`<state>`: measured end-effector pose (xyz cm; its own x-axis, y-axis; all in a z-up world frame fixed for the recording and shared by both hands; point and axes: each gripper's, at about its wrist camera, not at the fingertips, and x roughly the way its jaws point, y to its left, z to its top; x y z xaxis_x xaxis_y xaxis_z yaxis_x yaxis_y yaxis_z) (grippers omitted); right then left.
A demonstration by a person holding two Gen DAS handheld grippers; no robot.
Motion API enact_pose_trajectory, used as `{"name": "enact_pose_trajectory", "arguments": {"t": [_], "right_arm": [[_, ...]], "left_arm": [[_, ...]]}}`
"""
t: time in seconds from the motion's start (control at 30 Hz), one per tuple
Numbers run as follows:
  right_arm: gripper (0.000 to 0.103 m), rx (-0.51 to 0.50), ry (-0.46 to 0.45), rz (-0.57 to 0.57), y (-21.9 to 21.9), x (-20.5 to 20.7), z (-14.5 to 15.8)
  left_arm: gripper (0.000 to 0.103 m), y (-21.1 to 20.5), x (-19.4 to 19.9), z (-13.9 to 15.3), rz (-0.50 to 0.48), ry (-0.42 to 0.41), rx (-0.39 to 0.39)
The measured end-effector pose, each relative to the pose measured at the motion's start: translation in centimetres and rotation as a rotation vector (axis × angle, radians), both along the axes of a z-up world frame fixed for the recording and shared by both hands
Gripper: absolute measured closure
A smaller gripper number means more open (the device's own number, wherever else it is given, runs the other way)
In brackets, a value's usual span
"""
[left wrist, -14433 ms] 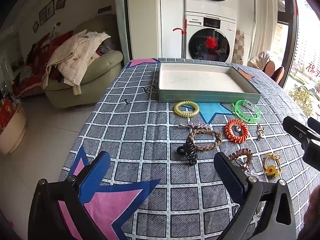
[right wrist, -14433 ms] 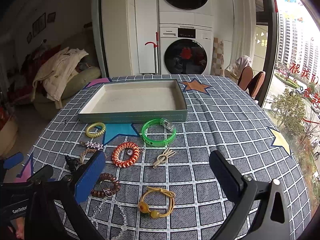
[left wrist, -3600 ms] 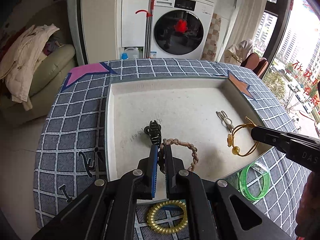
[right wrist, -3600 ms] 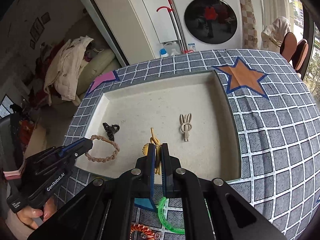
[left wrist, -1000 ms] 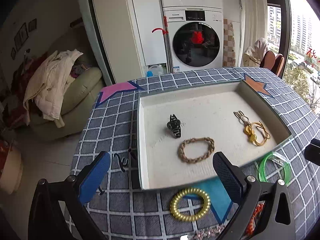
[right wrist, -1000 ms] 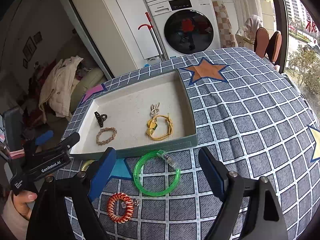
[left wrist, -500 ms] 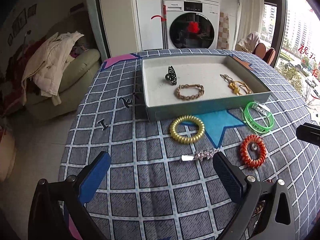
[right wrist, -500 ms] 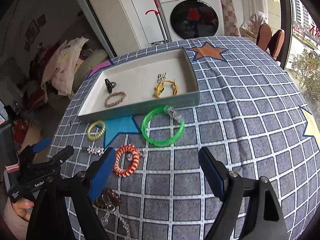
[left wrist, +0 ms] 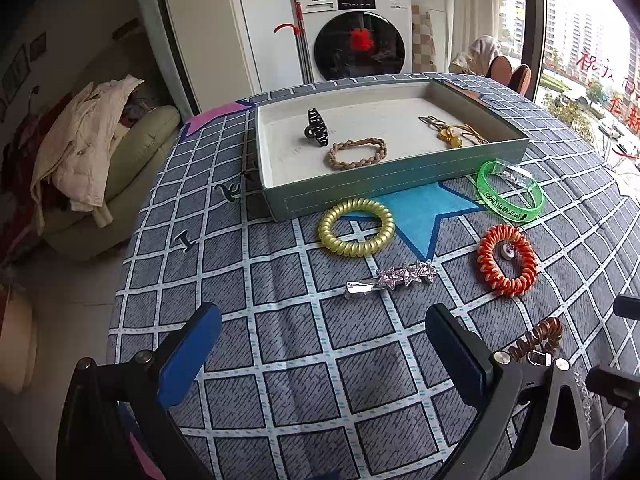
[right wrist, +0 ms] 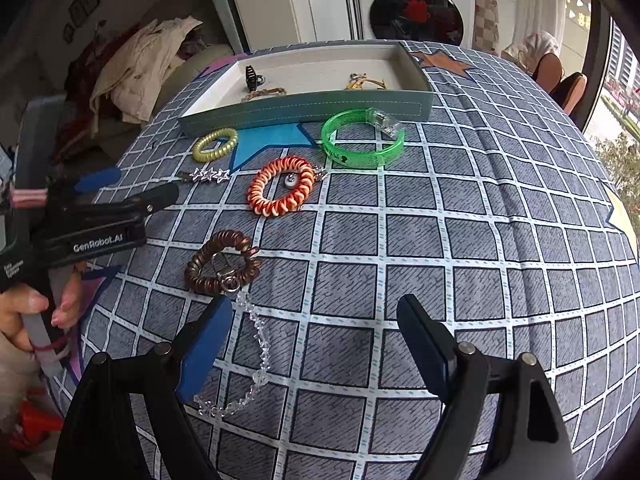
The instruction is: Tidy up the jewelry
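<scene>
A grey-green tray (left wrist: 400,186) (right wrist: 304,110) holds a black claw clip (left wrist: 316,132), a braided brown band (left wrist: 356,154) and yellow hair ties (left wrist: 452,136). On the checked cloth lie a yellow coil tie (left wrist: 356,226) (right wrist: 215,144), a star hair clip (left wrist: 394,276) (right wrist: 204,176), an orange coil tie (left wrist: 506,260) (right wrist: 282,190), a green bangle (left wrist: 510,194) (right wrist: 362,142), a brown coil tie (left wrist: 536,340) (right wrist: 222,262) and a clear bead bracelet (right wrist: 248,364). My left gripper (left wrist: 324,340) stands open just short of the star clip. My right gripper (right wrist: 314,332) is open, beside the bead bracelet.
A person's hand (right wrist: 24,308) holds the left gripper at the table's left edge. Beyond the table are a sofa with clothes (left wrist: 92,152), a washing machine (left wrist: 356,36) and chairs by the window (right wrist: 560,76).
Both grippers have drawn back from the tray and sunk toward the cloth. The loose items now lie closer in view, and the brown coil and bead bracelet have come up to the right gripper.
</scene>
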<state>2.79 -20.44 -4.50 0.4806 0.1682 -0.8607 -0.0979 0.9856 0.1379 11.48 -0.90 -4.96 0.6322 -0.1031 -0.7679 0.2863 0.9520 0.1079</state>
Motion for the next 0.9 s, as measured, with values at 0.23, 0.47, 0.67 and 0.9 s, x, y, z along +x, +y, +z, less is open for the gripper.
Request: {"name": "enact_pose_trajectory", "arguments": {"t": [0.23,0.47,0.67,0.9], "right_arm": [[0.016,-0.026,0.008,0.026,1.0,-0.6,-0.4],[0.016,-0.07,0.016,0.039,1.6,-1.0,-0.6],[0.023,-0.087,0.027,0.055,2.3,-0.9,-0.9],[0.032,-0.146,0.022,0.108,4.3,-0.6,-1.1]], "left_arm": [[0.0,-1.2,1.0,-0.3,-0.06,0.006,0.02],[0.002,-2.1,1.9,-1.4,-0.115,0.042,0.044],[0.009,-2.7,1.8,-1.3,-0.171,0.053,0.045],[0.029,-3.2,1.7,-1.2,-0.215,0.086,0.01]]}}
